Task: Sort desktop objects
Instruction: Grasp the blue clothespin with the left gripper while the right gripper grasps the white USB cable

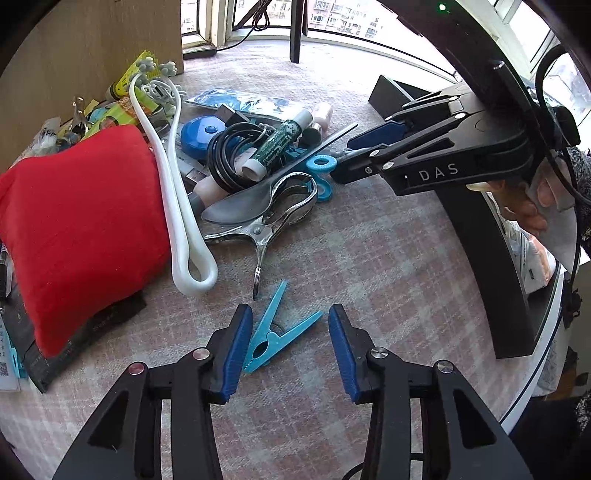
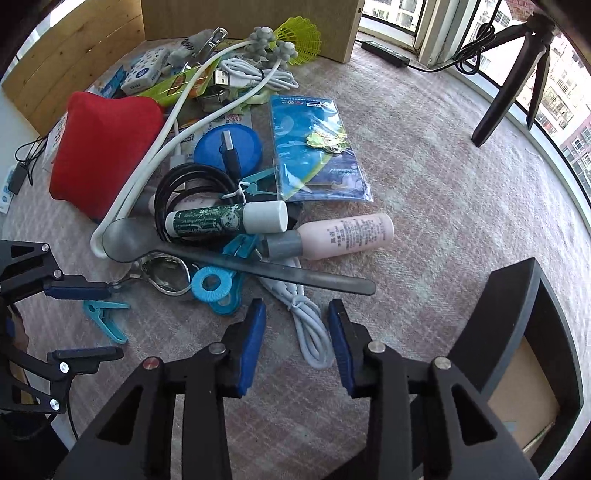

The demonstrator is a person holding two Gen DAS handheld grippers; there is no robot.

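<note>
A pile of small objects lies on the checked cloth. My left gripper [image 1: 290, 325] is open, its jaws either side of a light blue clothes peg [image 1: 275, 334] lying flat; the peg also shows in the right wrist view [image 2: 107, 319]. My right gripper [image 2: 297, 321] is open and empty above a bundled white cable [image 2: 310, 332]; in the left wrist view it [image 1: 341, 160] hovers by a blue ring clip [image 1: 321, 164]. A dark plastic spoon [image 1: 240, 206], a chrome clamp [image 1: 273, 218], a green-labelled tube [image 2: 225, 219] and a pink bottle [image 2: 340, 236] lie in the pile.
A red pouch [image 1: 77, 229] and a white looped cord [image 1: 177, 206] lie left of the pile. A black open box [image 2: 517, 332] stands at the right. A blue packet [image 2: 314, 147], a blue round case [image 2: 229, 147], a cardboard box [image 2: 240, 22] and a tripod leg [image 2: 509, 81] stand farther back.
</note>
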